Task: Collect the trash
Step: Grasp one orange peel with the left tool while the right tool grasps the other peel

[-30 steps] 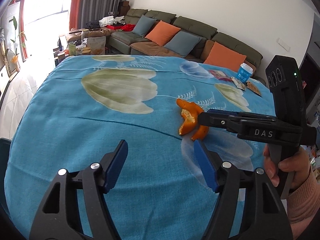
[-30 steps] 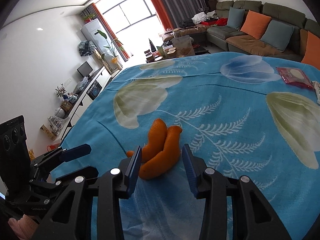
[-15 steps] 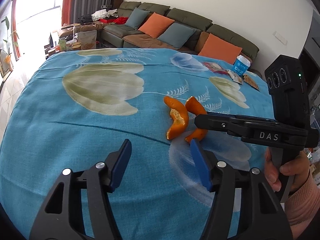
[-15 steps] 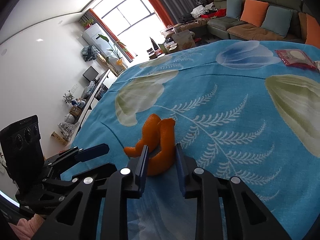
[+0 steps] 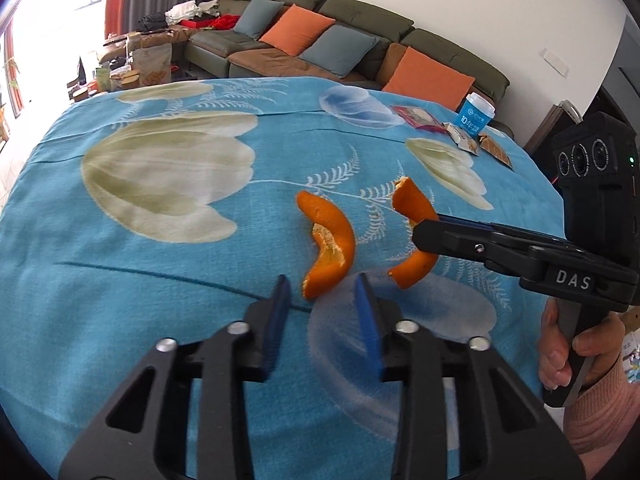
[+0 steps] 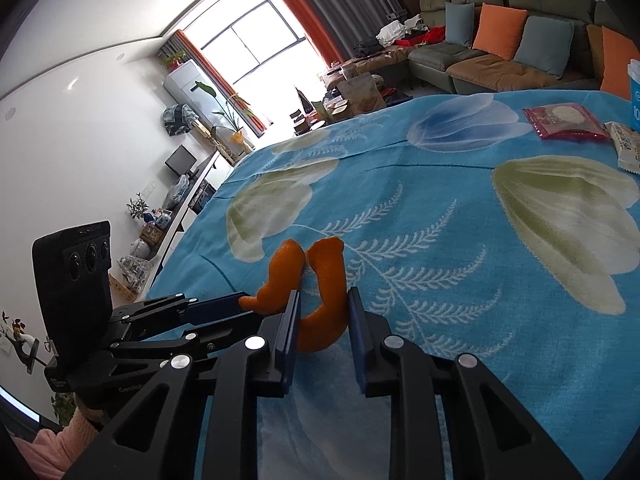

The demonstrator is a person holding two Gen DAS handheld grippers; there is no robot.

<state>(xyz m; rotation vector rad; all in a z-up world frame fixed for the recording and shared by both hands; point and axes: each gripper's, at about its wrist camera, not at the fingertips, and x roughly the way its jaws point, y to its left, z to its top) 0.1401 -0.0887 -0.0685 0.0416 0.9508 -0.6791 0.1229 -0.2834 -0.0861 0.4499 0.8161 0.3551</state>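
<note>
Left gripper (image 5: 322, 294) — jaws closing, tip of one orange peel (image 5: 330, 246) just ahead, not yet pinched. Right gripper (image 6: 323, 312) — clamped on second orange peel (image 6: 326, 300). Both on blue floral tablecloth (image 5: 160, 280). Beyond: snack wrappers (image 5: 464, 140), paper cup (image 5: 476, 114), sofa (image 5: 320, 40).

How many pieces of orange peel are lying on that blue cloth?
2. One orange peel lies just ahead of the left gripper; the other peel sits between the right gripper's jaws.
</note>
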